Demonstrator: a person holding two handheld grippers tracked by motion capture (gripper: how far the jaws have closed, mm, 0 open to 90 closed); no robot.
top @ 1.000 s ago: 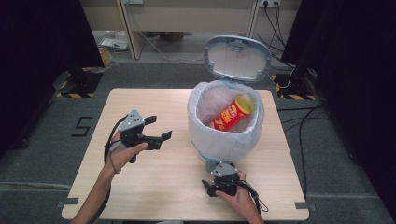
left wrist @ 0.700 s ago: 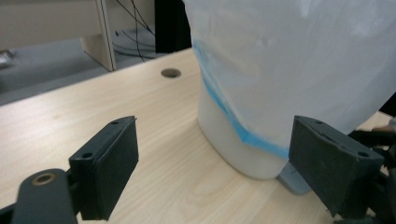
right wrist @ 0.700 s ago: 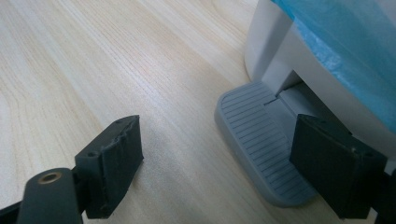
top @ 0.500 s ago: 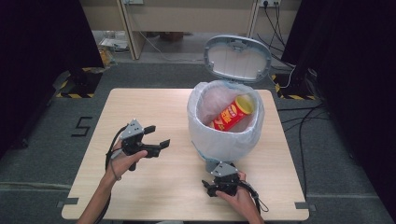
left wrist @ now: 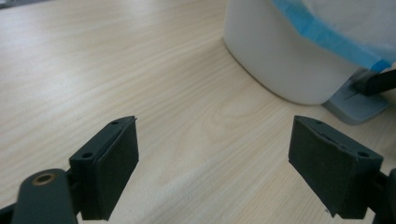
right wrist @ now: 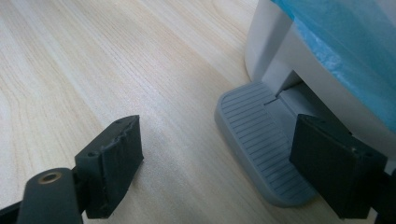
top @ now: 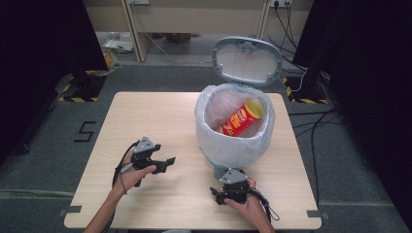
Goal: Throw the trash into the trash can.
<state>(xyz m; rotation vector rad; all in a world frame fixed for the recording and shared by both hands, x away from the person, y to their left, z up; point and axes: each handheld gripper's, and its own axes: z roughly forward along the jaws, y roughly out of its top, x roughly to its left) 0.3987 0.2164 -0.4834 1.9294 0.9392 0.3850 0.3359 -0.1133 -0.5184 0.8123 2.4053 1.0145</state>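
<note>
The white bin (top: 233, 141) stands on the worktop (top: 145, 116) with its grey lid (top: 247, 60) up. A red chip can (top: 241, 119) lies tilted inside the bag. The right claw (right wrist: 217, 161) is released; one of its jaws is over the grey foot pedal (right wrist: 259, 140) at the bin's base. The left claw (left wrist: 212, 156) is released too, holding nothing, low over bare wood near the bin.

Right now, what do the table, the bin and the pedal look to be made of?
Table: pale wood or wood-look laminate, matt, with printed-looking grain. Bin: smooth white plastic, slight sheen, lined with a thin translucent bag. Pedal: grey moulded plastic, ribbed on top.
</note>
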